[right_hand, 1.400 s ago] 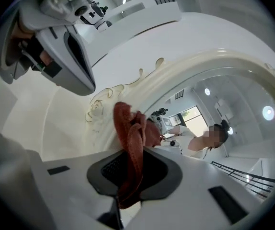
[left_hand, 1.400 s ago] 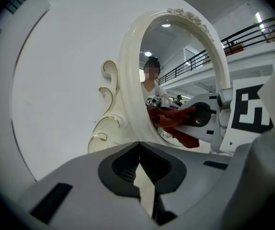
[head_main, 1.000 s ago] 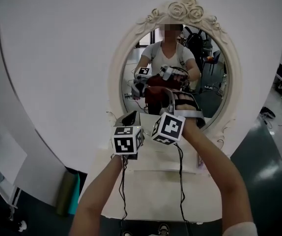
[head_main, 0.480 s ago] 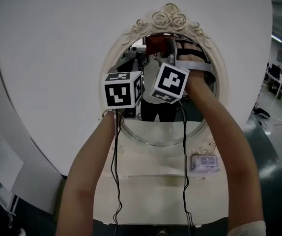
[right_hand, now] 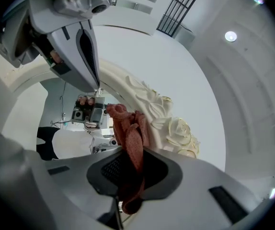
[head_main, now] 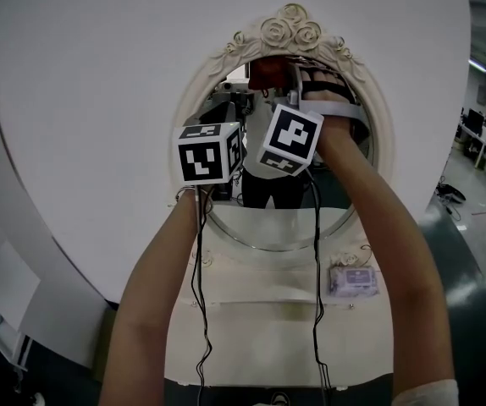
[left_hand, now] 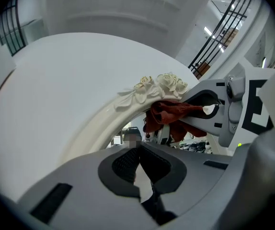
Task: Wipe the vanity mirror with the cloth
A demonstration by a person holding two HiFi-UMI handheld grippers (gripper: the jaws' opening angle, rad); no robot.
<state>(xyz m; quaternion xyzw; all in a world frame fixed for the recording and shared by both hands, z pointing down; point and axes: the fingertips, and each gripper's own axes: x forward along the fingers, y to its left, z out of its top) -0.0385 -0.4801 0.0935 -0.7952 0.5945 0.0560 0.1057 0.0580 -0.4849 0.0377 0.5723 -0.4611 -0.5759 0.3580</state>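
Observation:
An oval vanity mirror (head_main: pixel 278 216) in a cream frame topped with carved roses (head_main: pixel 289 30) stands against a white panel. My right gripper (right_hand: pixel 128 169) is shut on a red cloth (right_hand: pixel 130 133), which is bunched up against the top of the glass just under the roses (right_hand: pixel 178 131). In the head view the cloth (head_main: pixel 267 72) shows at the mirror's top. My left gripper (left_hand: pixel 138 153) is shut and holds nothing. It is just left of and below the right gripper (left_hand: pixel 209 110). Its marker cube (head_main: pixel 209 152) hides its jaws in the head view.
A cream vanity top (head_main: pixel 260 311) lies below the mirror, with a small packet (head_main: pixel 353 280) on its right side. Cables (head_main: pixel 199 311) hang from both grippers over it. The curved white panel (head_main: pixel 91 100) surrounds the mirror. Dark floor shows at the right.
Both grippers have risen from the mirror's lower edge to its top, carrying the red cloth up the glass. Over the last half second they barely moved.

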